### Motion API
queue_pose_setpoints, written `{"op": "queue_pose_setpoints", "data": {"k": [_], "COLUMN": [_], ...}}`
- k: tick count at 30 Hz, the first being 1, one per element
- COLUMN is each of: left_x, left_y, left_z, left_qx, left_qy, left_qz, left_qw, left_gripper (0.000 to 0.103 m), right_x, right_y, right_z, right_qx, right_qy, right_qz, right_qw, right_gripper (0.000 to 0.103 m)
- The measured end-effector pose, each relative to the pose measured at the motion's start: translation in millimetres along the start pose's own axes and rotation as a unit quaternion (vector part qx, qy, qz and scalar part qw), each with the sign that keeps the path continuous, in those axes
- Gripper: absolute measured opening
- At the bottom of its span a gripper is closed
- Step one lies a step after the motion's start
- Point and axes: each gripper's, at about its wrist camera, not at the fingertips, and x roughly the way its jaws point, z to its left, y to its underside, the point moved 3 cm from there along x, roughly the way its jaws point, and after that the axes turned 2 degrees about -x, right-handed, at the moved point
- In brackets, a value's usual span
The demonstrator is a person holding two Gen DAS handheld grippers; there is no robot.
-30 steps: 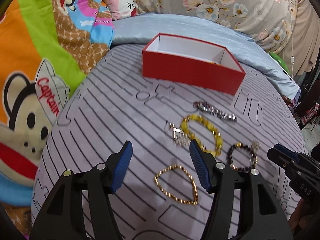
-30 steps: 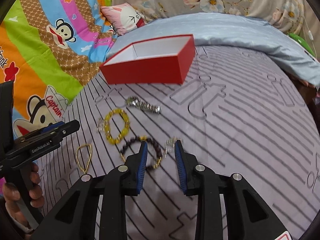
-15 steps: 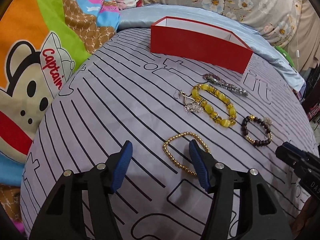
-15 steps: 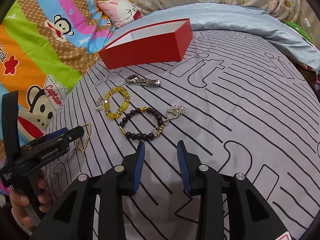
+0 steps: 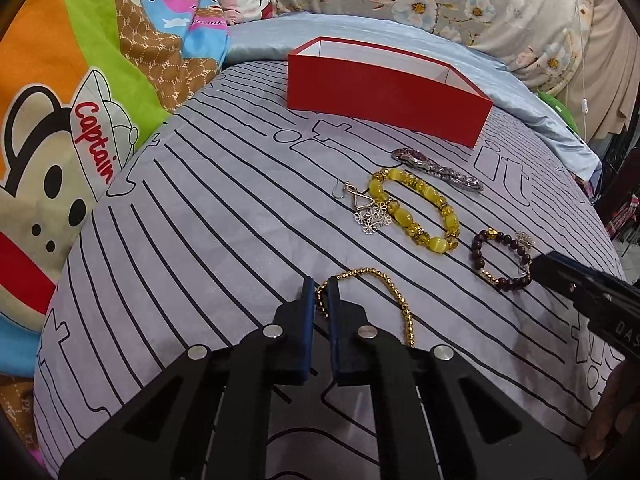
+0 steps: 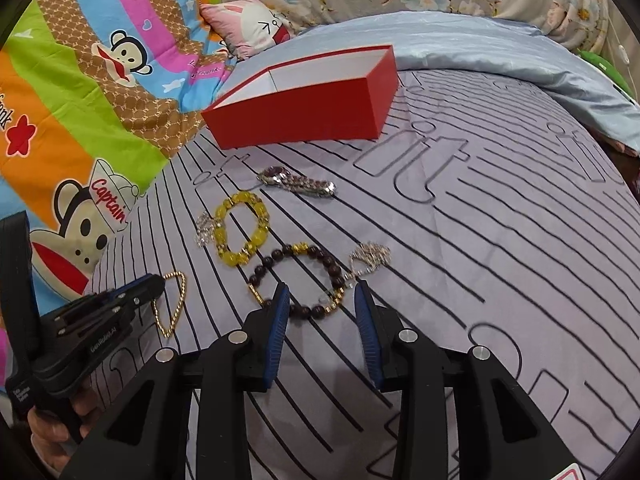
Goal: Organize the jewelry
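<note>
Left gripper point(image 5: 320, 294) fingers clenched on gold bead chain point(image 5: 384, 284), lower centre, prob. to carry it to red box point(image 5: 384, 100) at top. Right gripper point(image 6: 322, 306) fingers released, straddling dark bead bracelet point(image 6: 296, 276) on bed, ready to pinch.

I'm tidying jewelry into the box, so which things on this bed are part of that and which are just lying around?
Part of the job:
red box
gold bead bracelet, pinched in the left tongs
yellow bracelet
dark bead bracelet
watch
silver flower earring

Just lying about:
cartoon monkey blanket
pink pillow
</note>
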Motion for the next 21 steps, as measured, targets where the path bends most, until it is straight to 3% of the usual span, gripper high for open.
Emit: {"op": "queue_pose_setpoints", "data": {"k": [13,21], "left_x": [0.5,0.6], "left_y": [0.3,0.2], "left_z": [-0.3,-0.3], "left_qx": [-0.001,-0.002], "left_qy": [0.001,0.001], "left_qz": [0.0,0.0], "left_qw": [1.0,1.0], "left_gripper": [0.005,0.005], "right_x": [30.6,28.9], "right_y": [-15.1,-11.1], "right_z": [3.2,4.4], "right_qx": [-0.028,-0.044], "right_qy": [0.004,0.017], "right_qz": [0.021,0.02], "right_qw": [0.999,0.999], "right_gripper": [0.033,0.023]}}
